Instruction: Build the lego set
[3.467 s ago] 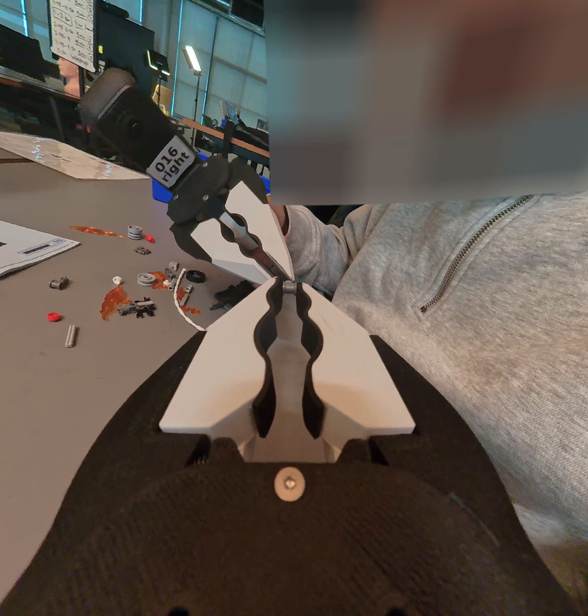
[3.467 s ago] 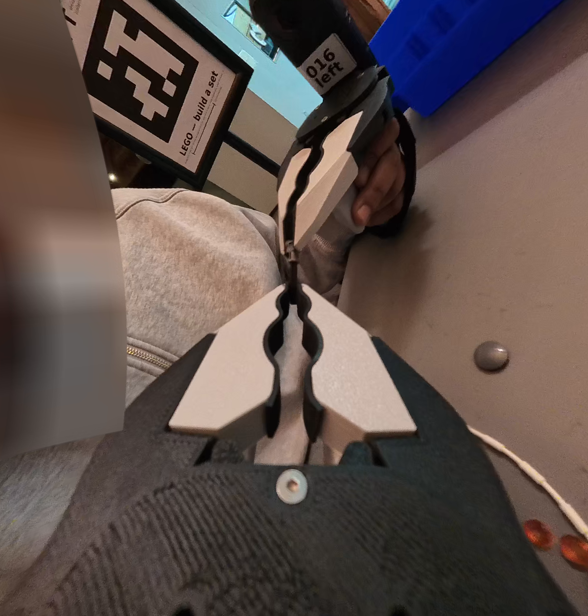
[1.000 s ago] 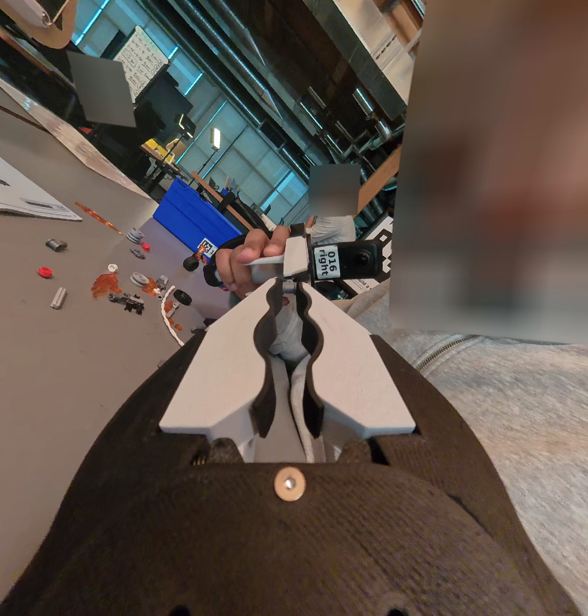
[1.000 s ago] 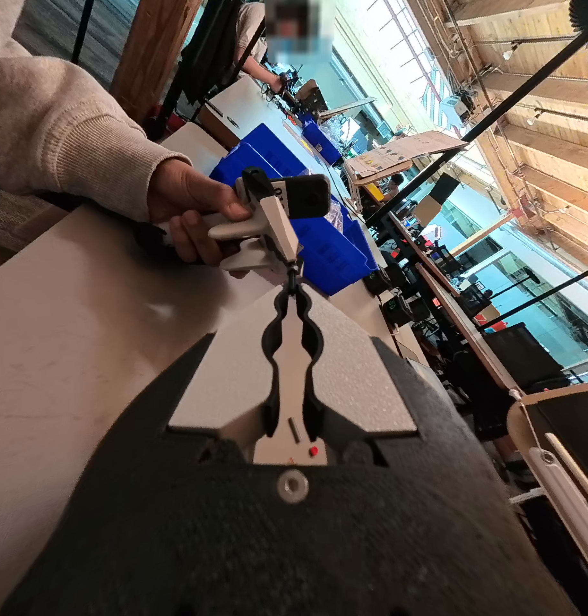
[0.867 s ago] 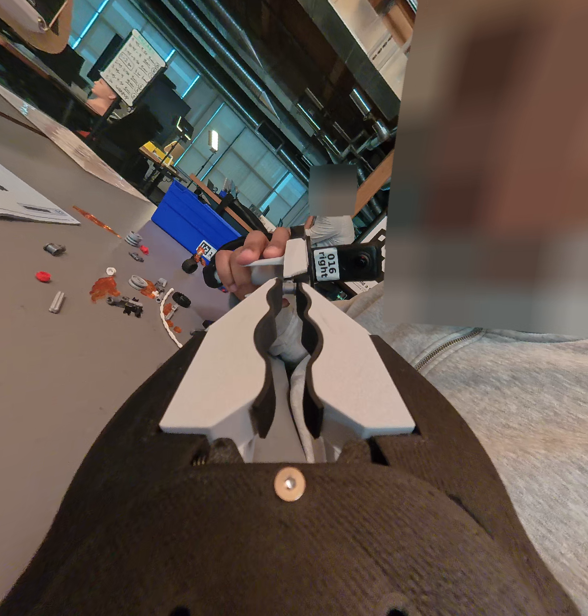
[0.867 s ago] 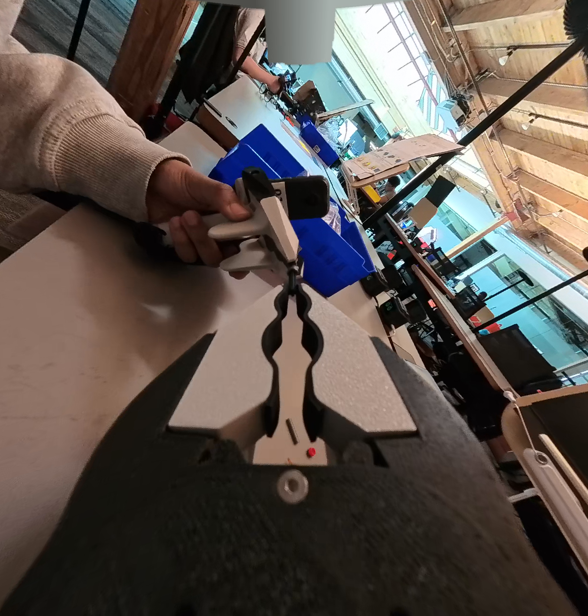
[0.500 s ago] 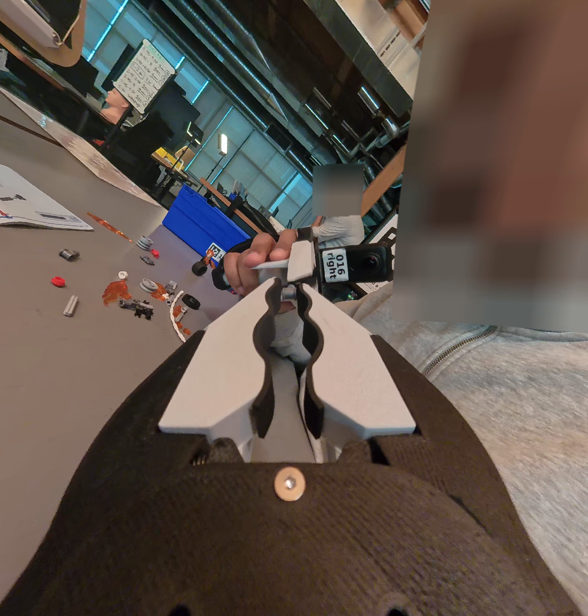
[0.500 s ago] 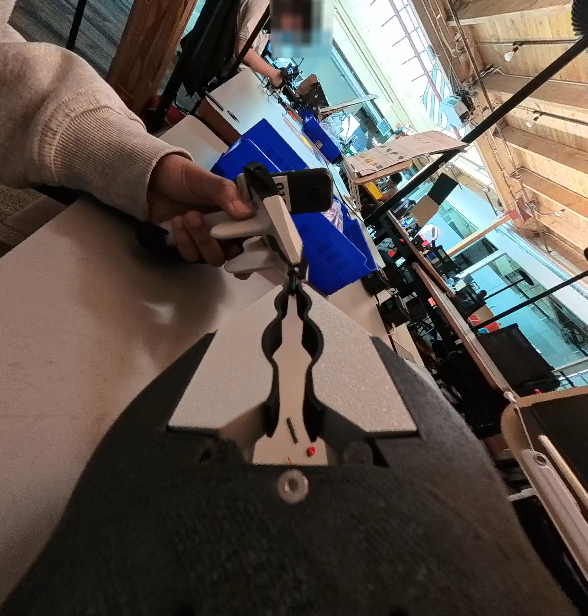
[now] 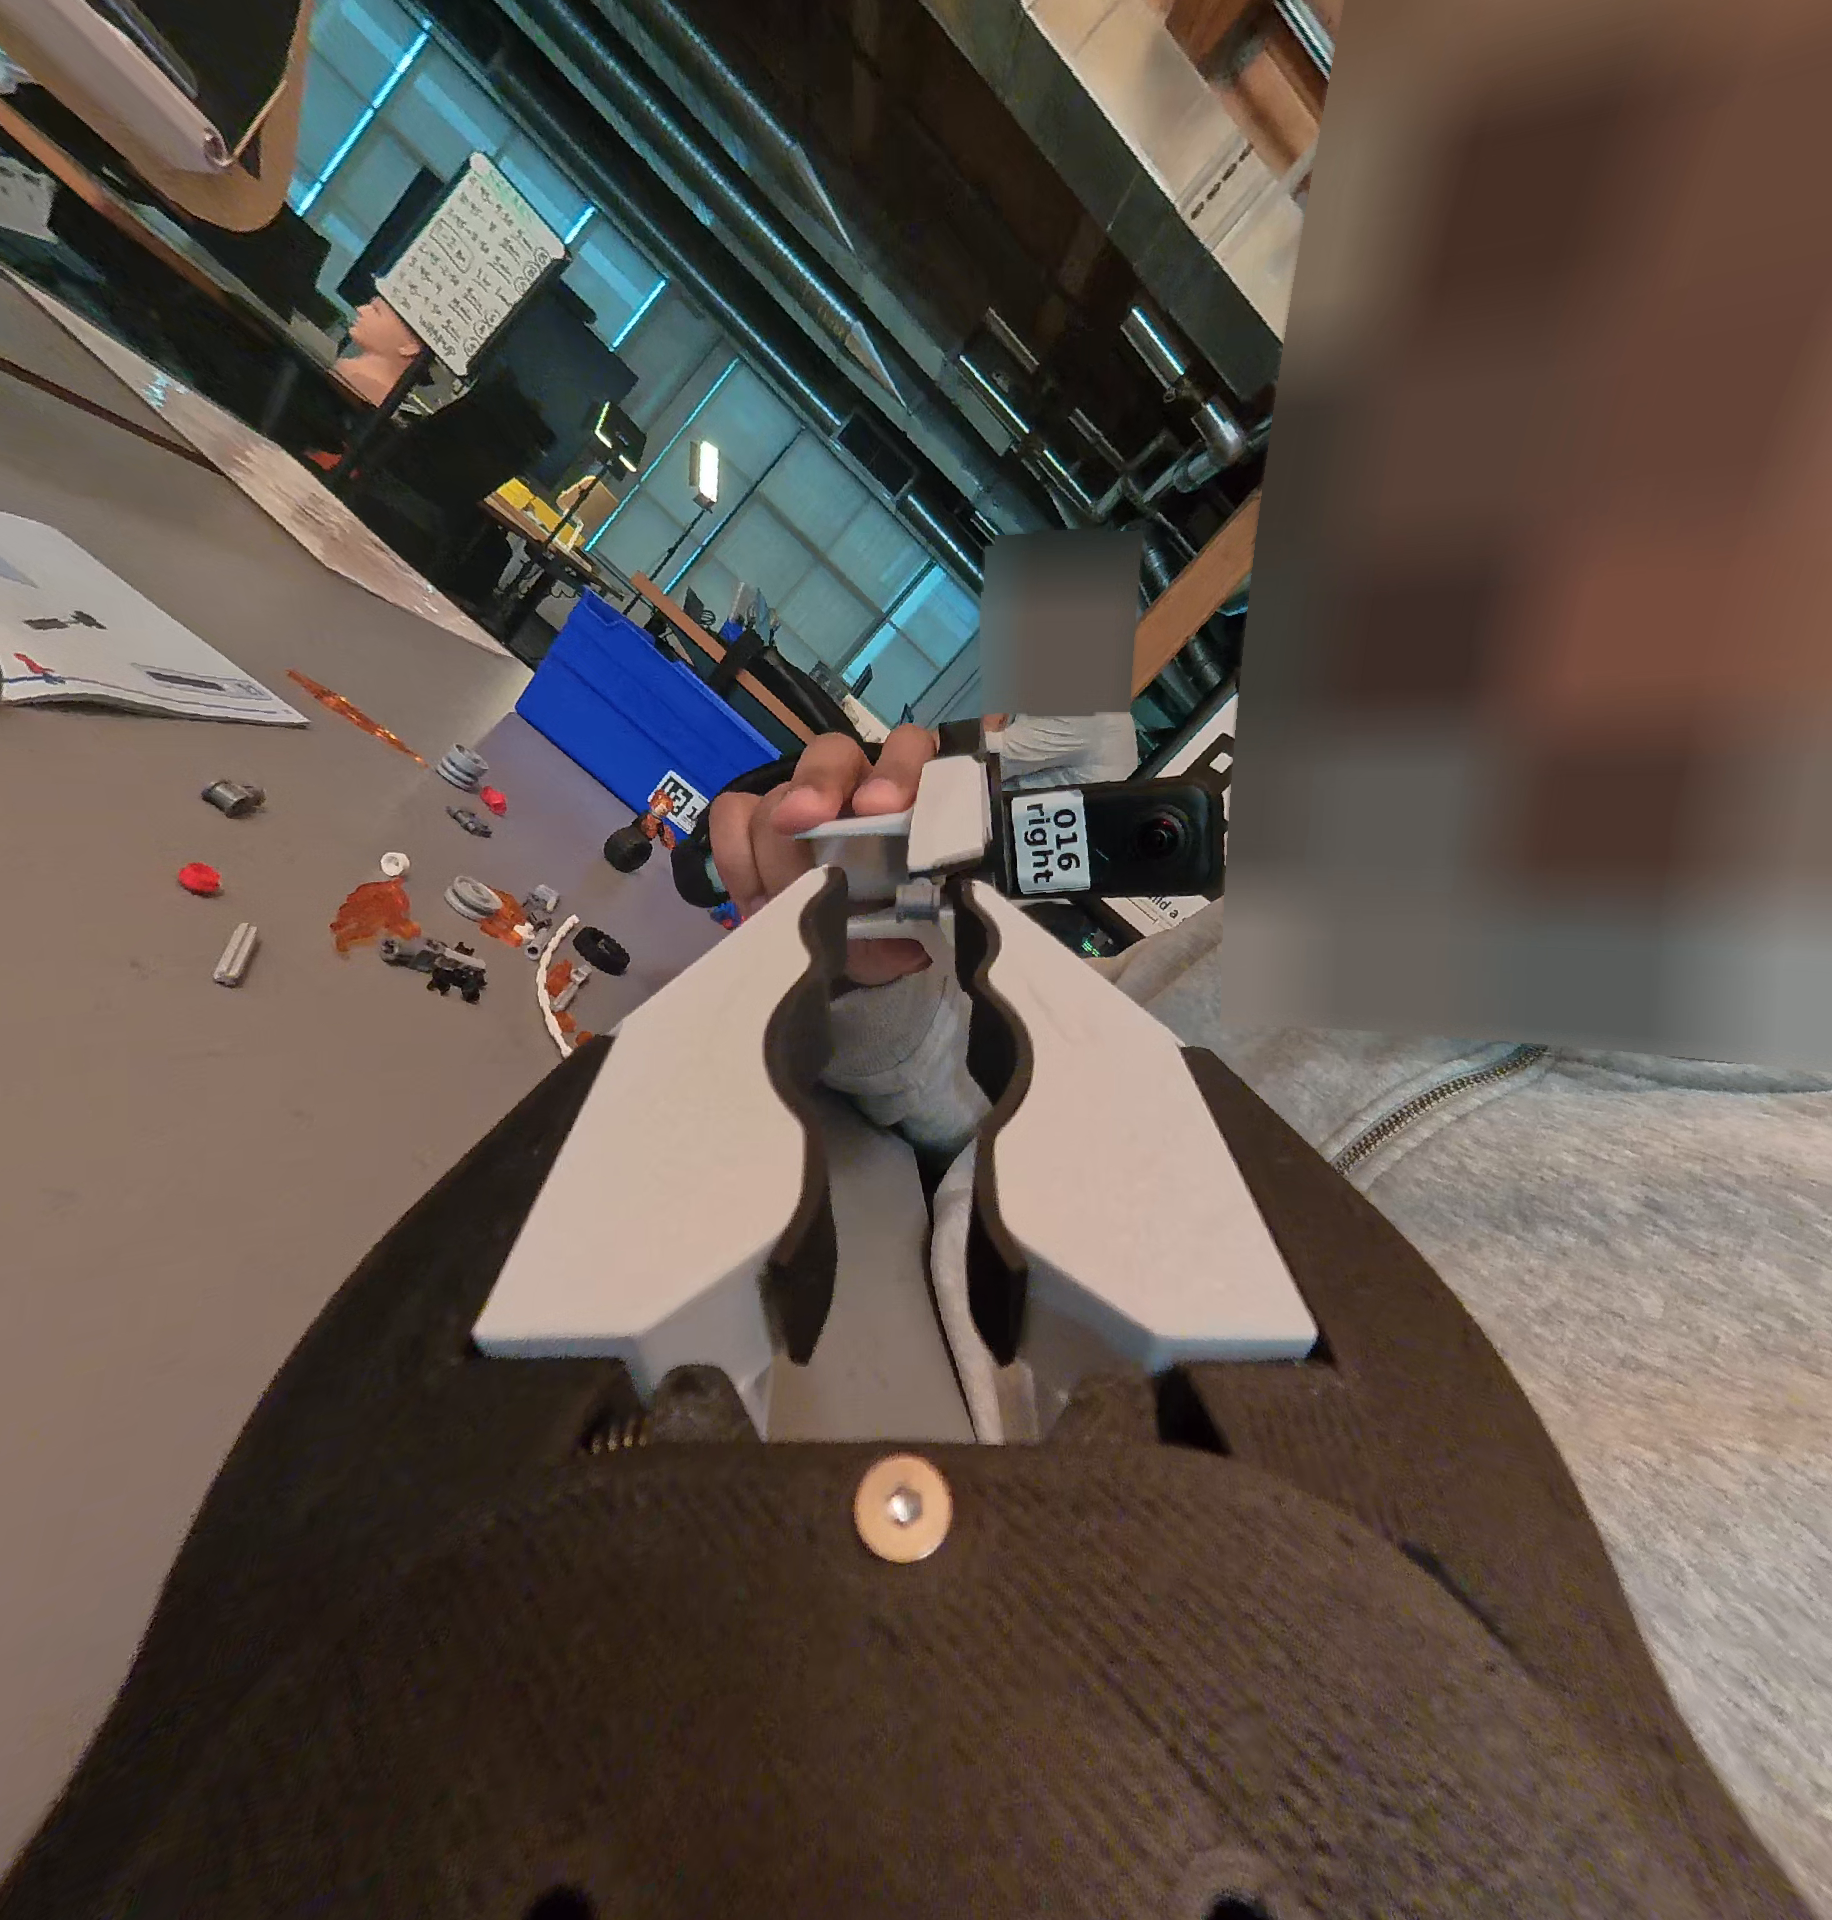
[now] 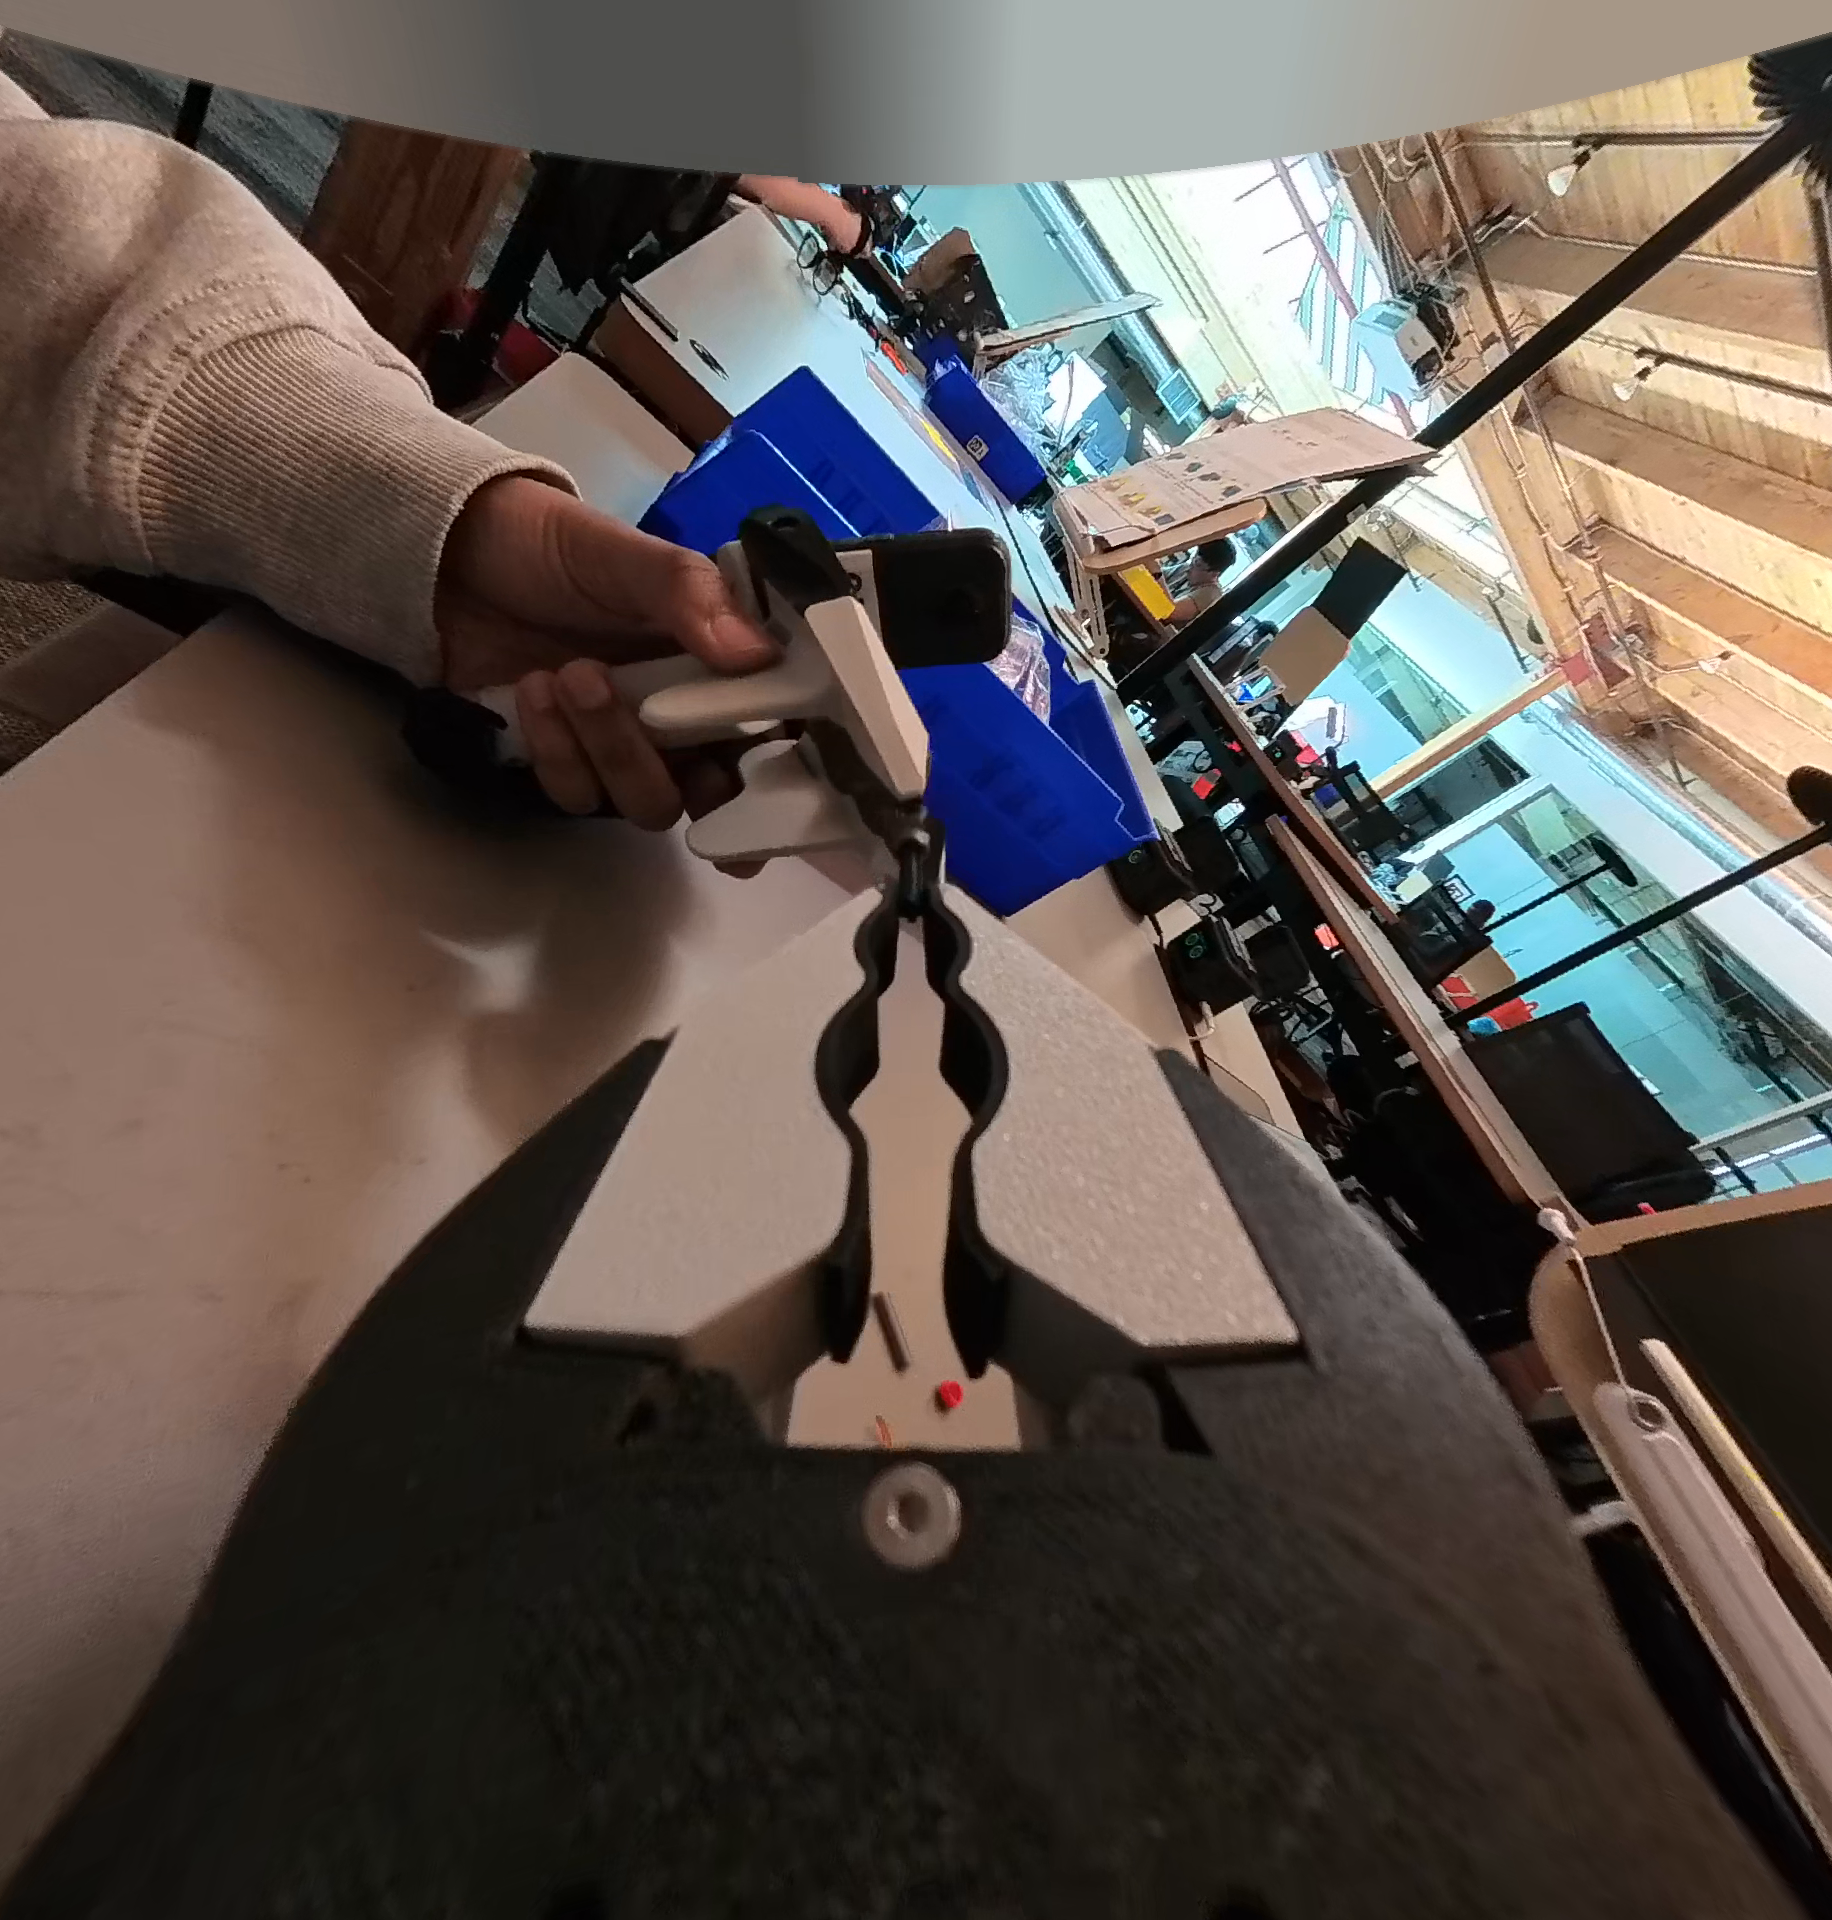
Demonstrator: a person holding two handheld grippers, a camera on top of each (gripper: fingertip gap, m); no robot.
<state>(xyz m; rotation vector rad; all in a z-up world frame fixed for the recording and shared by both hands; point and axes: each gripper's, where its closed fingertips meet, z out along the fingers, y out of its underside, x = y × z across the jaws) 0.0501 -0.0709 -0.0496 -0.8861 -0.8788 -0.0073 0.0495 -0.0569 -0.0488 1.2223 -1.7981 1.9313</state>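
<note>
Grey worktop [image 9: 143, 1122] fills the left of the left wrist view, inside a large workshop hall with glazed walls. Scattered on it, well apart from the tools: an open instruction booklet [image 9: 91, 665], a red stud [image 9: 201, 878], a grey pin [image 9: 234, 954], orange translucent pieces [image 9: 372, 912], grey discs [image 9: 472, 896], a black tyre [image 9: 600, 948] and a white cord [image 9: 550, 987]. A blue bin [image 9: 631, 722] stands at the far edge.

Left gripper [image 9: 896, 894]: its fingers stand parted at the tips, with a small grey lego piece [image 9: 917, 906] in the gap between them. Whether either tip touches that piece cannot be told from this view. The right gripper [image 9: 948, 831] appears beyond, side-on, held by a hand [image 9: 808, 821], its tip meeting the grey piece.

Right wrist view shows what the left does not: the right gripper [image 10: 917, 899] has its fingers closed on a small dark lego part [image 10: 920, 847], which reaches up to the tip of the left gripper [image 10: 907, 779]. A hand [image 10: 579, 644] in a beige sleeve [image 10: 185, 416] holds that tool above the worktop [image 10: 216, 935]. Blue bins [image 10: 995, 727] lie behind. Only this view shows the timber ceiling [image 10: 1670, 364]; the booklet and most loose pieces fall outside it, though a red stud [image 10: 950, 1392] and a grey pin [image 10: 891, 1340] show between the finger bases.
</note>
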